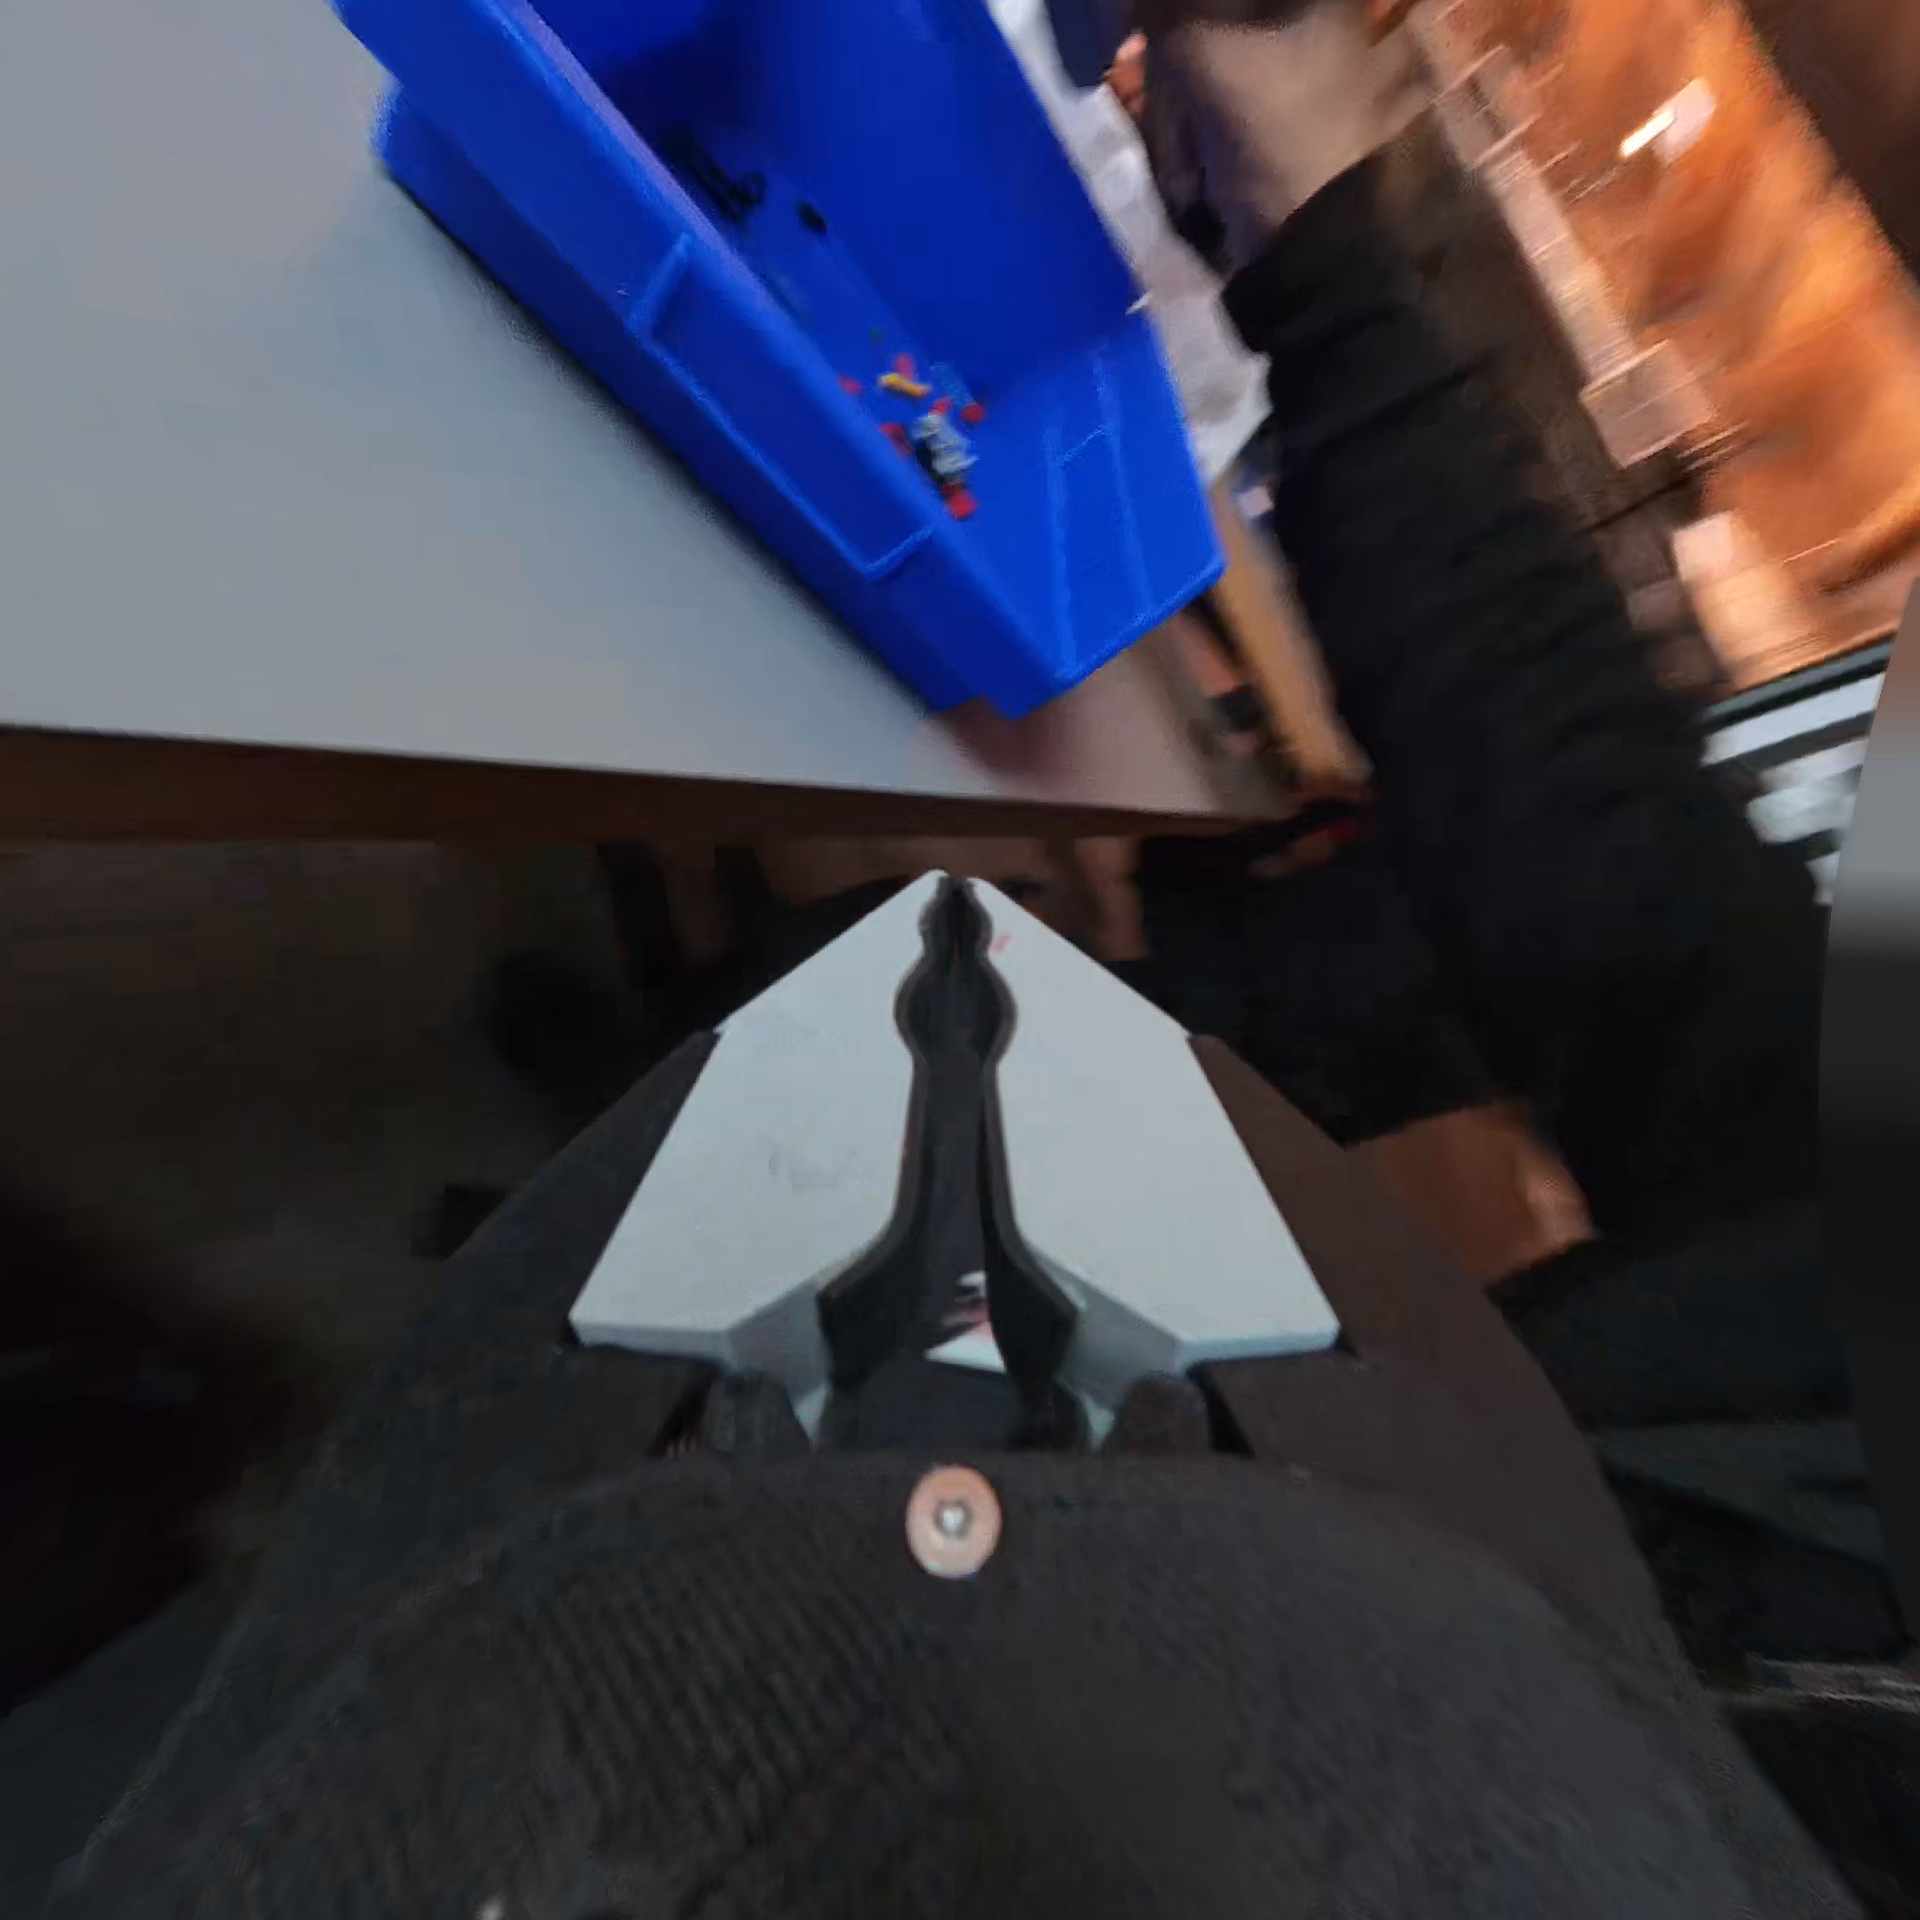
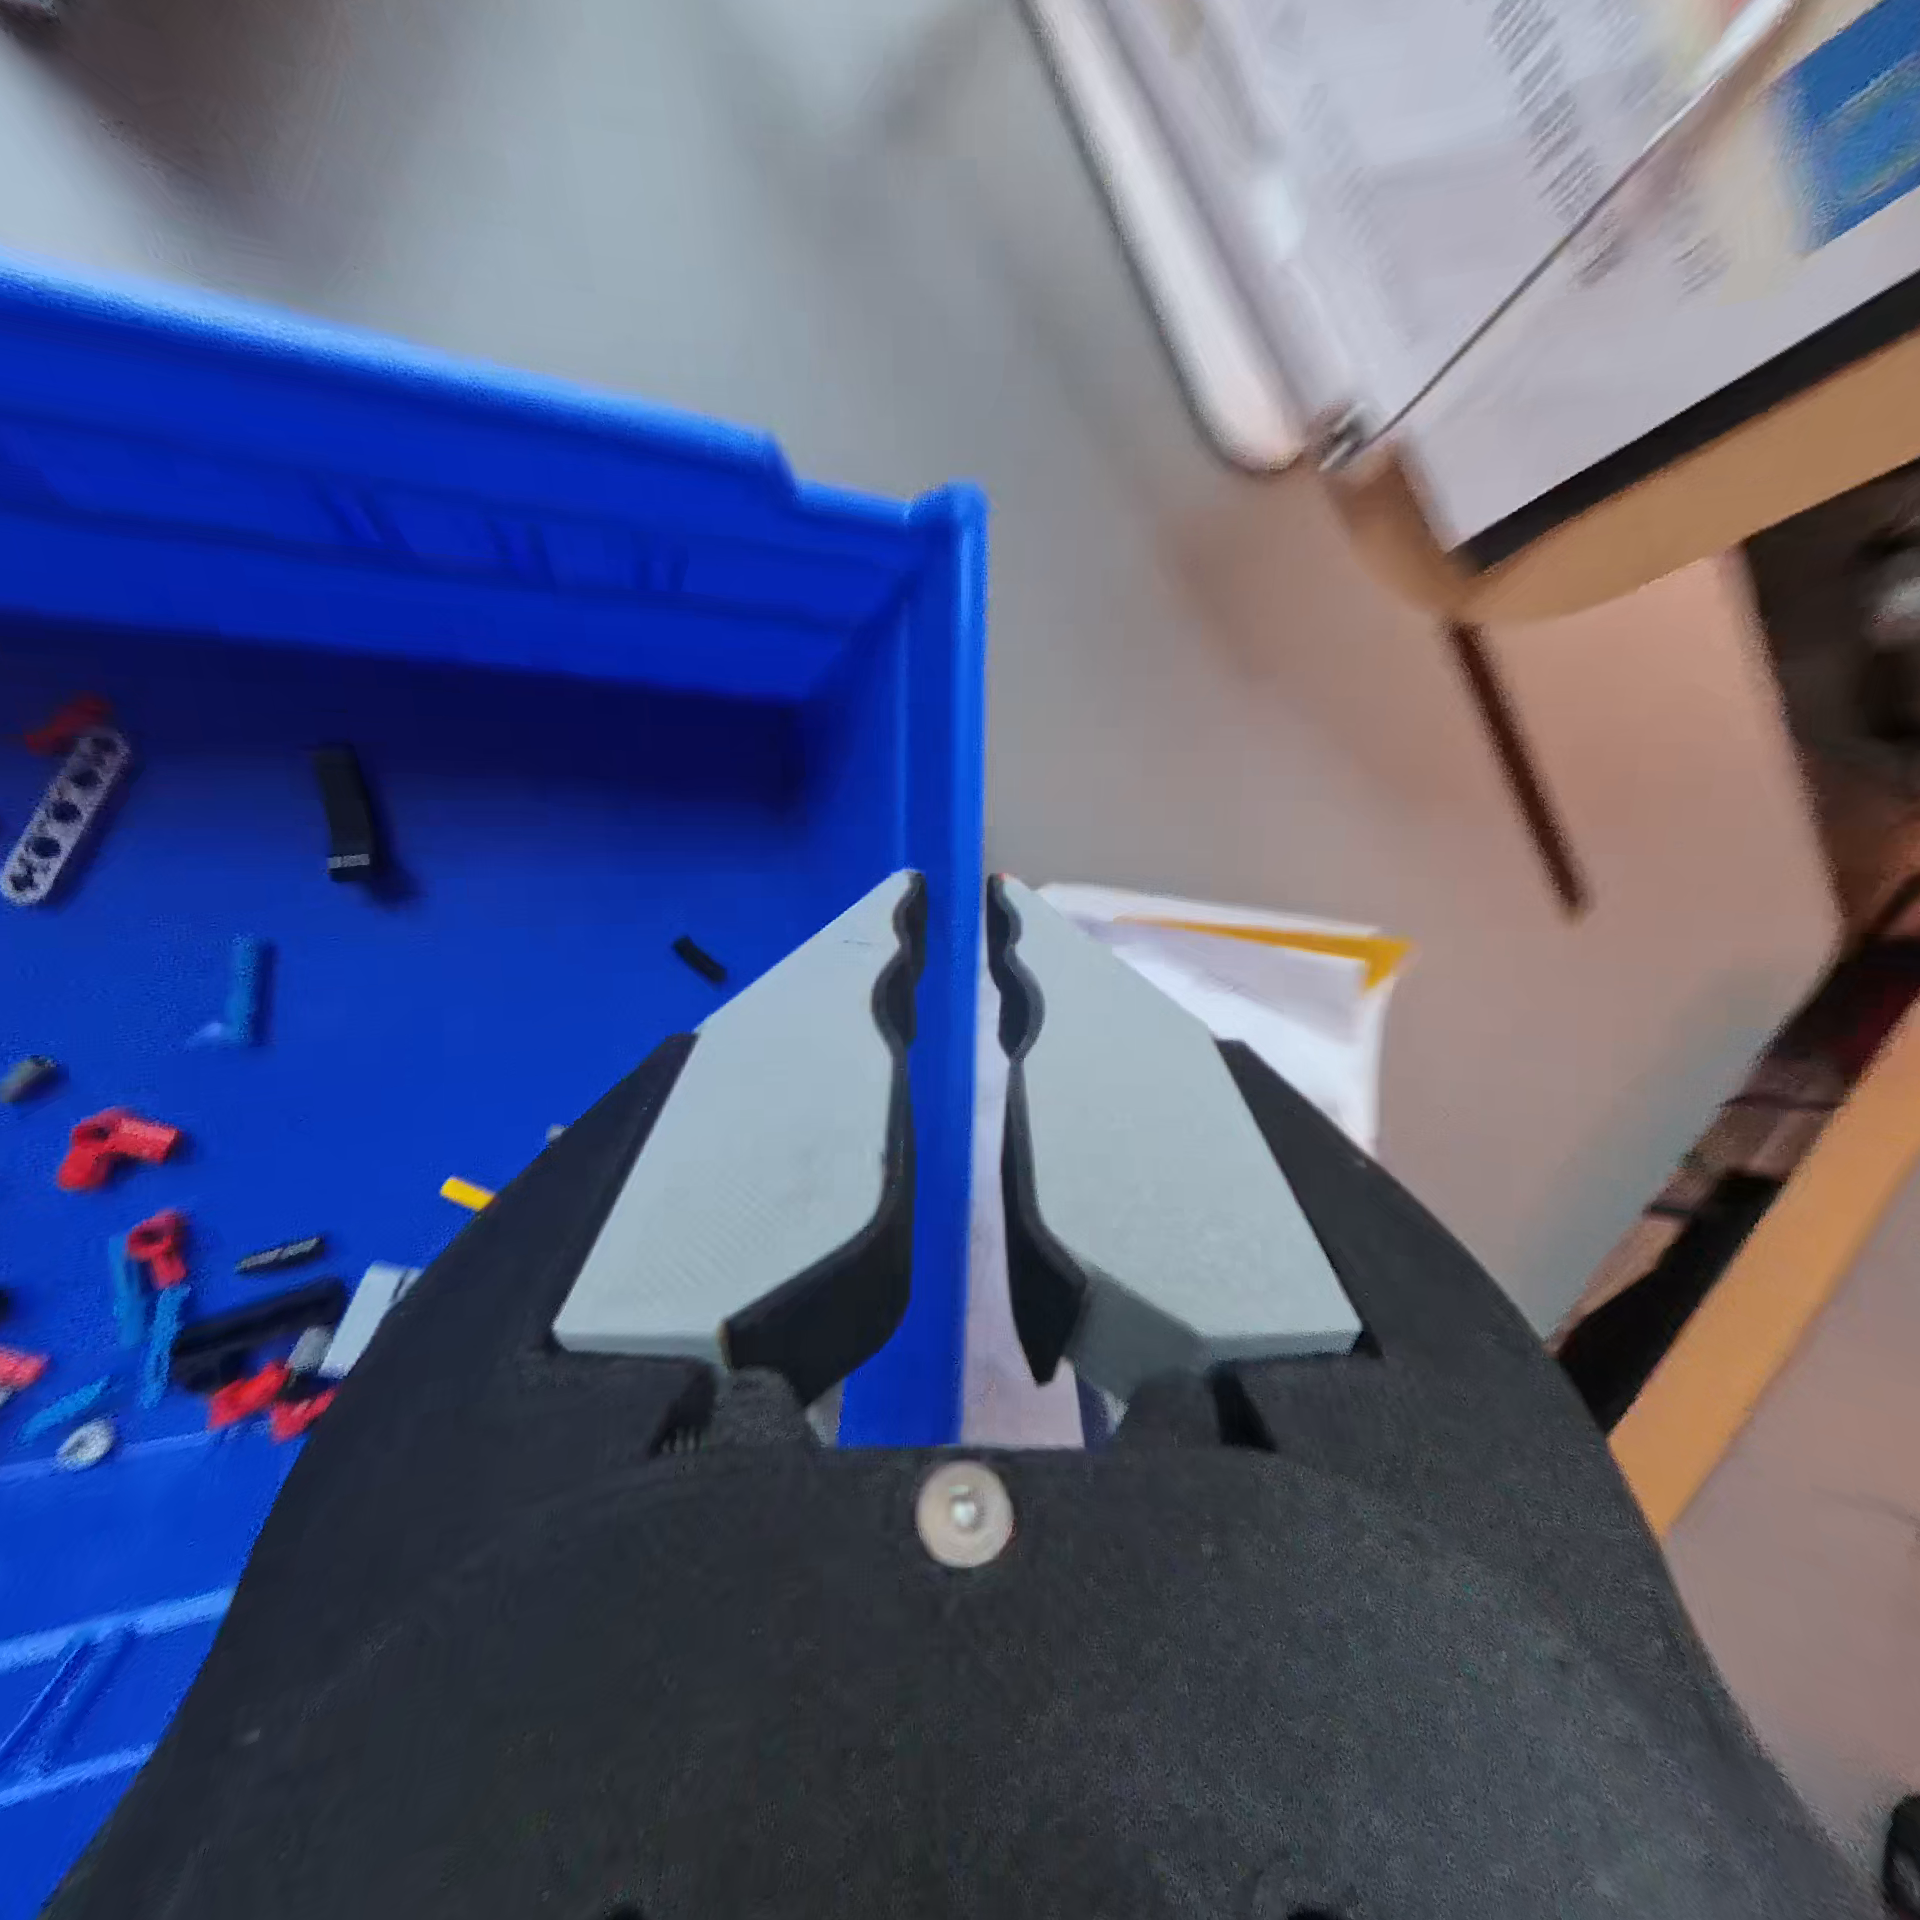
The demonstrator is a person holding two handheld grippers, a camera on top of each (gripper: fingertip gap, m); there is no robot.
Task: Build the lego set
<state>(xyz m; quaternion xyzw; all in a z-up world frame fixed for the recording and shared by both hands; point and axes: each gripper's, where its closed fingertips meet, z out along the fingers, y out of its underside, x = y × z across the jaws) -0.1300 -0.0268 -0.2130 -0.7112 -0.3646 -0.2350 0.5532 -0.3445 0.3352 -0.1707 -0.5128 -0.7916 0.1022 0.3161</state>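
A blue bin (image 1: 727,343) stands on the grey table (image 1: 260,468), with several small lego pieces (image 1: 935,436) on its floor. My left gripper (image 1: 951,883) is shut with nothing between its pads, and sits below and in front of the table's edge. In the right wrist view the bin's floor holds several red, black, blue and grey pieces (image 2: 114,1143). My right gripper (image 2: 954,883) straddles the bin's side wall (image 2: 948,727). Its pads are closed on that wall.
A white and yellow booklet (image 2: 1247,977) lies just right of the bin. Another table with papers (image 2: 1662,499) stands at the far right. A person in dark clothes (image 1: 1455,623) stands at the table's right end. The pictures are blurred.
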